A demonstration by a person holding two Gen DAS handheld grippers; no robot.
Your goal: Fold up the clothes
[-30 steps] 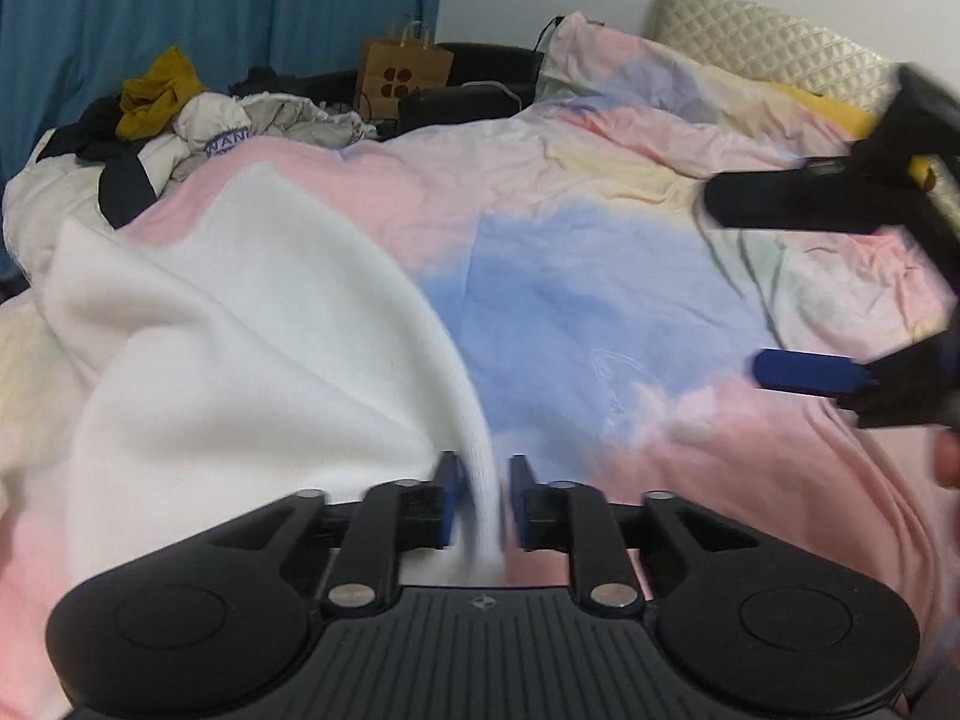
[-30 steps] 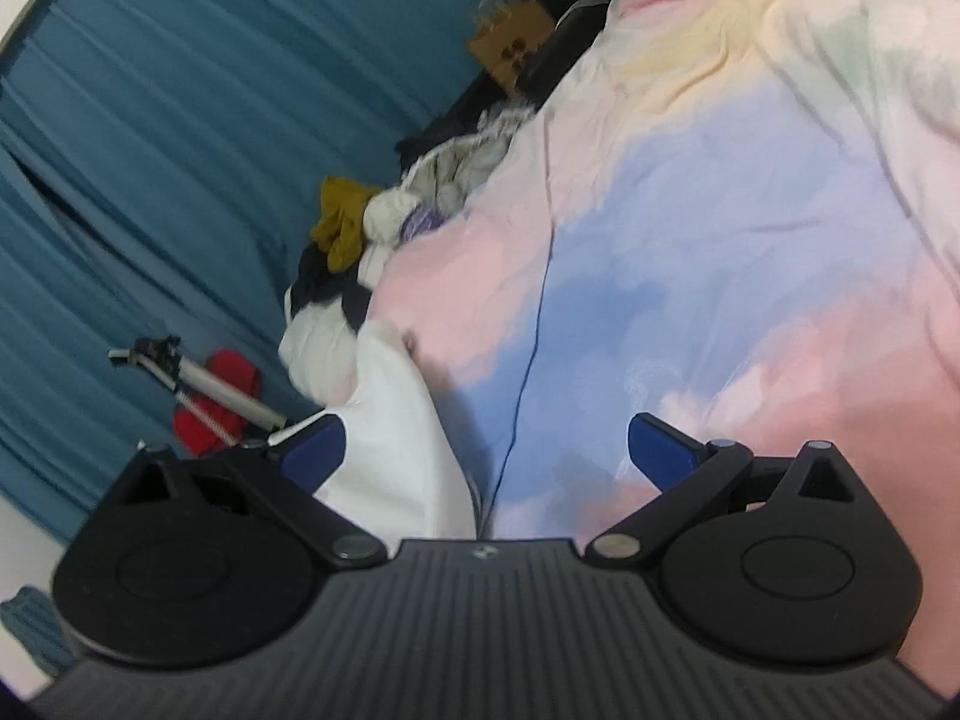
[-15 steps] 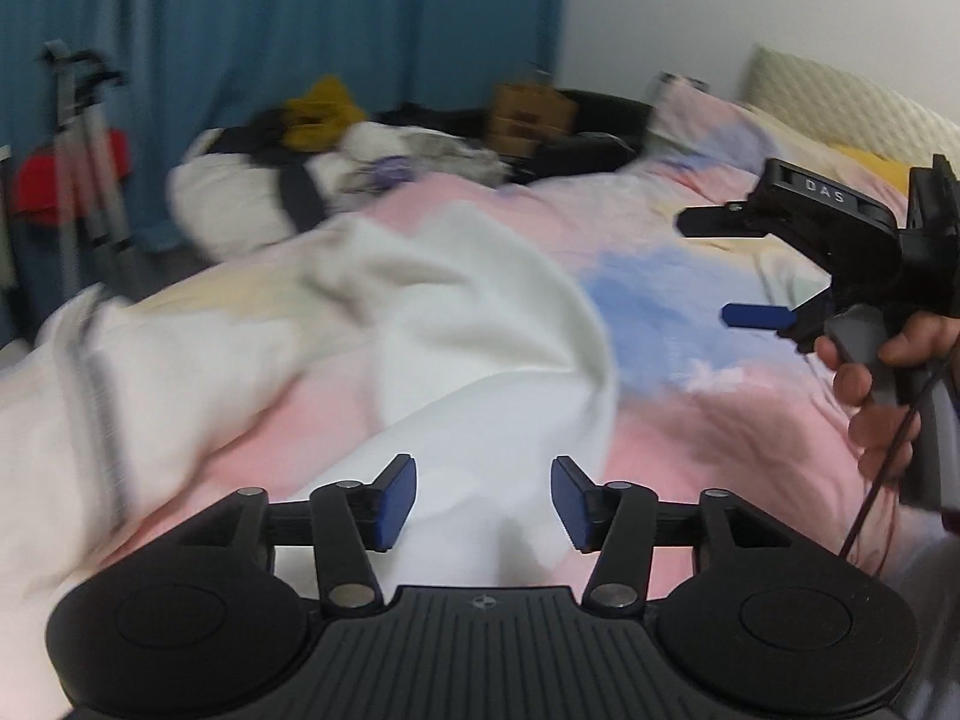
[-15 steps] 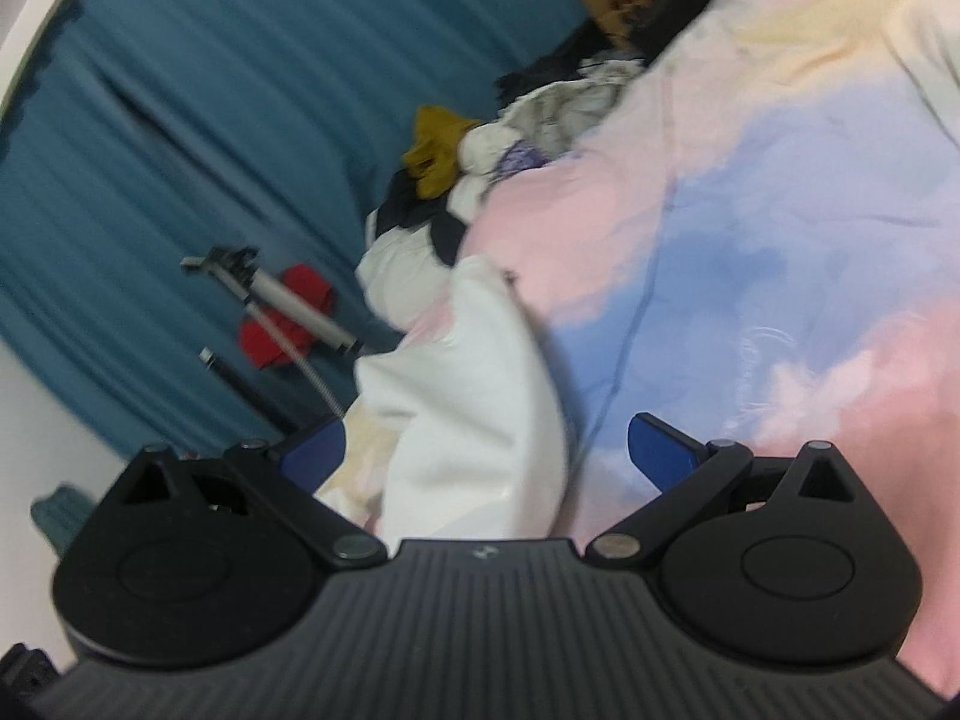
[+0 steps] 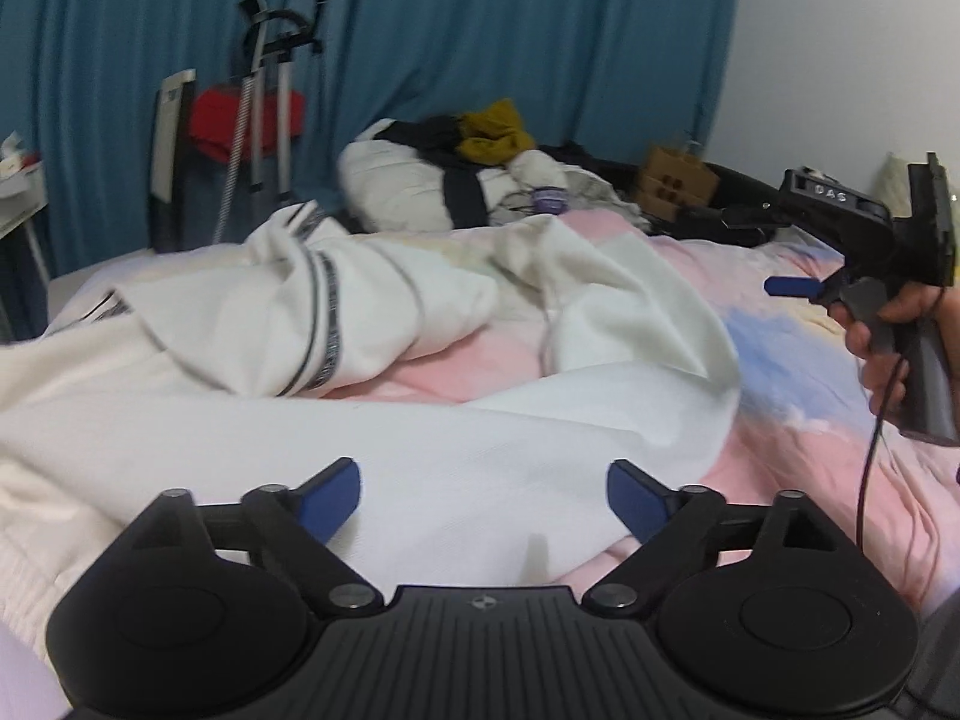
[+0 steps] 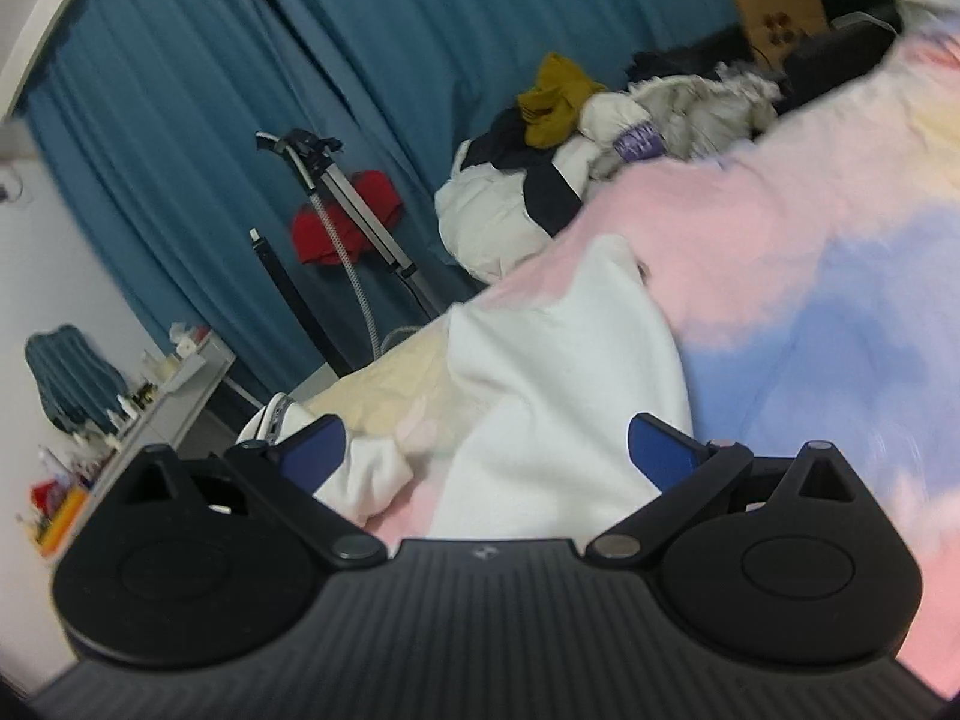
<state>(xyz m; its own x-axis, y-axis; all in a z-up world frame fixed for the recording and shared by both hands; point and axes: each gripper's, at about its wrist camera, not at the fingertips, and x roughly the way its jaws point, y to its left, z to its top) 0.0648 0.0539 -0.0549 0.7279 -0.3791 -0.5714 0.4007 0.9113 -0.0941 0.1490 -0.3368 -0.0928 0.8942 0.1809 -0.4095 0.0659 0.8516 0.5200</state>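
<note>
The left gripper (image 5: 483,495), a black two-finger tool with blue pads, has just been opening and now stands wide, its pads apart with nothing pinched between them; the white knit garment with a dark striped trim (image 5: 420,420) lies spread below and beyond it, rumpled on the pastel pink, blue and yellow tie-dye bedspread (image 5: 840,420). In the left wrist view the garment fills the middle ground from nine o'clock across to about two o'clock. The right gripper (image 6: 486,450), of the same black and blue build, also stands spread wide and empty, hovering over the near edge of the garment (image 6: 558,390); from the left wrist view it appears at three o'clock (image 5: 798,285), held by a person's hand (image 5: 888,336). At twelve o'clock, against the teal curtain (image 5: 480,30), sits a heap of white, black and mustard clothes (image 5: 456,174), well apart from the garment.
</note>
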